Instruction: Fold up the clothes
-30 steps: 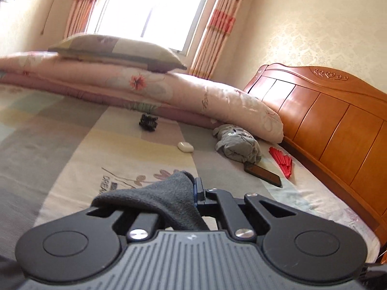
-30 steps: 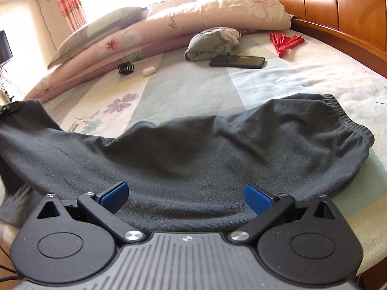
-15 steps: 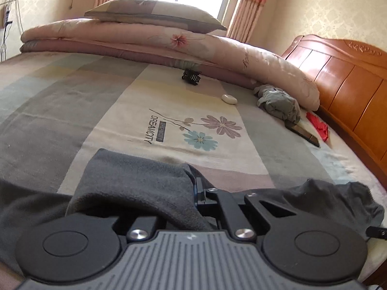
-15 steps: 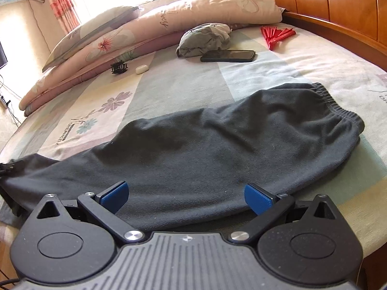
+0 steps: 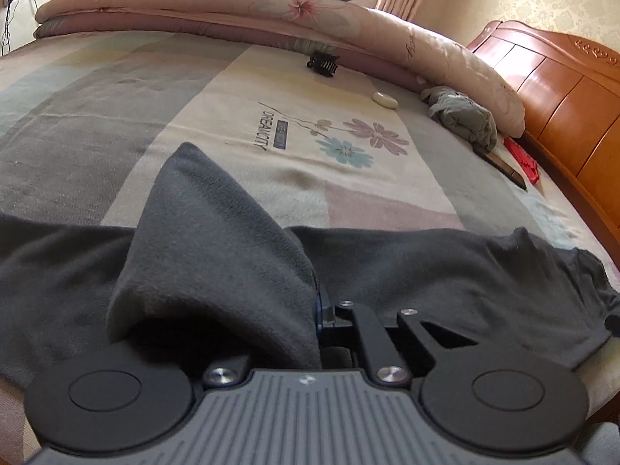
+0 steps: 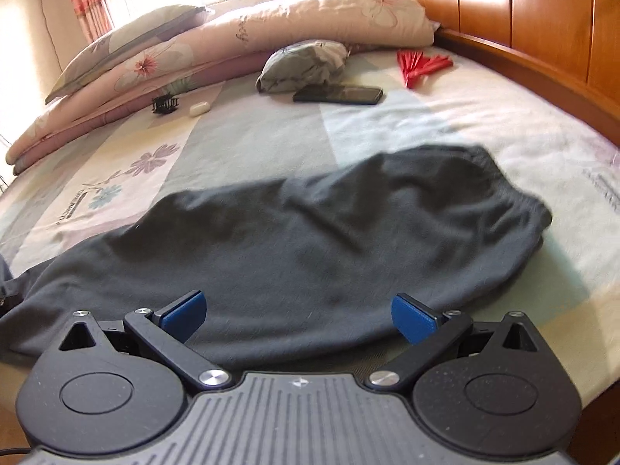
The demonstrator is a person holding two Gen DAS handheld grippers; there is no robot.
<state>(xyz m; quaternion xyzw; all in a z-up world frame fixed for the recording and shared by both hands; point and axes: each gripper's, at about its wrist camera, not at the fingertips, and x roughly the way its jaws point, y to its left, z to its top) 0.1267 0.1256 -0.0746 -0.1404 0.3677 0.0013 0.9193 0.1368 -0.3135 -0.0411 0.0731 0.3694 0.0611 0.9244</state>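
1. A fold of the dark grey trousers (image 5: 217, 255) is clamped in the left gripper (image 5: 318, 312), its jaws closed on the cloth; the fold rises in a peak over the left finger.
2. The right gripper (image 6: 296, 316) is held with its blue pads (image 6: 182, 316) wide apart and nothing between them, just above the near edge of the trousers (image 6: 310, 248).
3. The trousers are spread lengthwise across the near part of the bed (image 6: 445, 135), the elastic waistband (image 6: 519, 193) towards the headboard (image 6: 542, 19).
4. Well beyond them, near the rolled quilt (image 6: 271, 27), a phone (image 6: 337, 95), a grey bundle (image 6: 306, 64), a red fan (image 6: 422, 64), a black hair clip (image 6: 166, 104) and a small white case (image 6: 199, 108) are seen.
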